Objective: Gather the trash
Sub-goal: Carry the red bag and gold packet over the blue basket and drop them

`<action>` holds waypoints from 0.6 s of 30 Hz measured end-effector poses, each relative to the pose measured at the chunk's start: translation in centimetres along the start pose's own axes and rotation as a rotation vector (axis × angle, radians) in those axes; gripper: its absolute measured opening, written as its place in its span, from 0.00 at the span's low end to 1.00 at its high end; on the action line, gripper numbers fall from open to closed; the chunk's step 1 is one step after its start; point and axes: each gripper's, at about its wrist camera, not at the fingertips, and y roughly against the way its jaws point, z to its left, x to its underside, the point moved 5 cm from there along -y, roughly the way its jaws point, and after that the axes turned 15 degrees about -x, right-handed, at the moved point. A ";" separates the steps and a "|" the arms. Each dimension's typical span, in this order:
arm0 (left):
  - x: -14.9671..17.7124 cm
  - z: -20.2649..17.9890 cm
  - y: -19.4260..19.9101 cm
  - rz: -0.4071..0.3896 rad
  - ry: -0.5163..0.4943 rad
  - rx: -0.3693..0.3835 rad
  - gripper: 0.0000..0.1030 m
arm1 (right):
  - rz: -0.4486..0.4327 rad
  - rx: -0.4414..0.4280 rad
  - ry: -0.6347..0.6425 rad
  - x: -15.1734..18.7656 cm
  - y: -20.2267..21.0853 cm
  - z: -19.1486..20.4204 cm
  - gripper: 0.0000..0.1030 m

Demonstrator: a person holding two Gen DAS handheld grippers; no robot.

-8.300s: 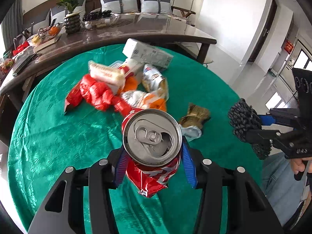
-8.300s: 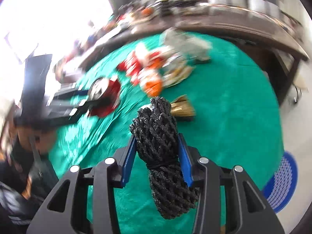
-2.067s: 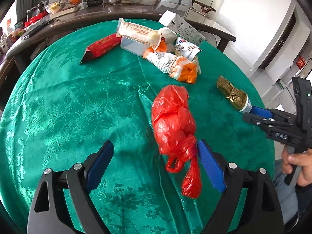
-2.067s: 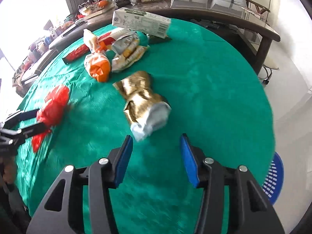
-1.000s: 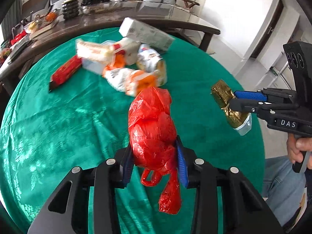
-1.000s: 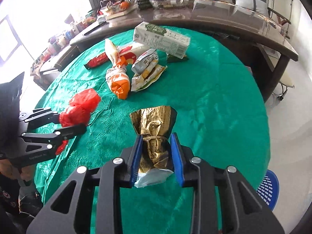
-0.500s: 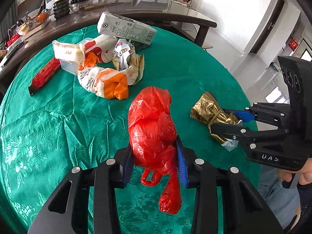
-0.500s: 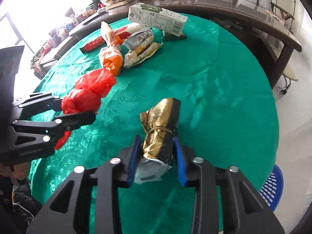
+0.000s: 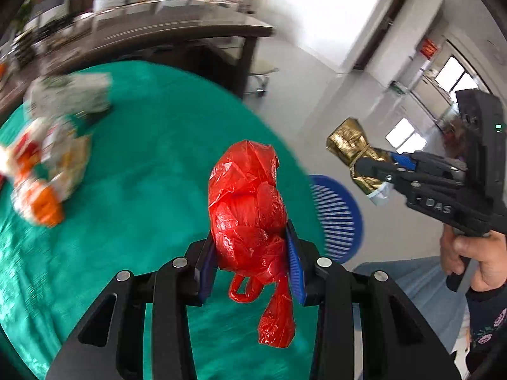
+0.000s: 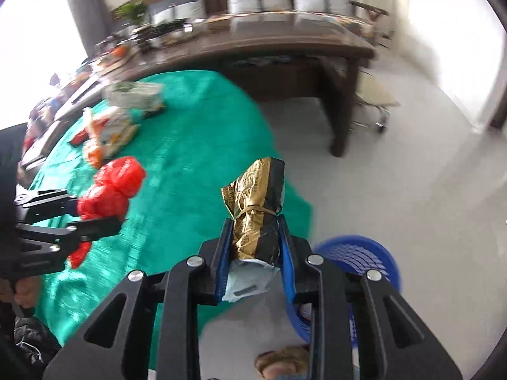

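Both hands are carrying a load off the table edge toward the blue basket (image 10: pixel 358 253) on the floor.

Left gripper (image 9: pixel 252 253): jaws are clenching the red plastic bag (image 9: pixel 247 202) at its lower bulge. Most of the bag is standing forward of the pads; a knotted loop and a tail are dangling behind and below them. The green tablecloth (image 9: pixel 142 158) is lying under the jaws, with the basket showing ahead and to the right, just past the cloth's rim.

Right gripper (image 10: pixel 255 247): jaws are grasping the gold foil wrapper (image 10: pixel 256 209) around its tied waist, and they have just been closing a little further on it. The flared gold end is sticking out forward; a pale scrap is hanging behind the pads. The basket is sitting below and just right of these jaws, partly hidden by the right finger.

More wrappers and a carton (image 10: pixel 136 93) are waiting far ahead and left on the cloth.

Judgement on doing this step well: the right load looks nearest to the drop, so it should probably be centred over the basket mouth before the pads part. The left should be clearing the table rim fully first, or the bag's tail may be snagging on cloth. The bag is light and crumpled, so it may cling to a pad; opening wide should help. Keeping the two grippers apart over the basket is avoiding a knock.
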 end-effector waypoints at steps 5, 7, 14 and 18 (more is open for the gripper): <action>-2.4 -8.8 -2.5 0.008 -0.109 0.085 0.37 | -0.002 0.100 -0.114 2.9 2.2 -7.3 0.25; -2.7 -11.5 -4.1 0.031 -0.128 0.120 0.37 | 0.003 0.120 -0.152 3.9 2.2 -9.6 0.25; -3.8 -17.9 -10.2 0.096 -0.143 0.156 0.37 | 0.011 0.146 -0.288 6.8 1.9 -15.2 0.25; -4.2 -19.1 -13.2 0.125 -0.127 0.159 0.37 | 0.006 0.138 -0.336 7.2 2.4 -16.7 0.26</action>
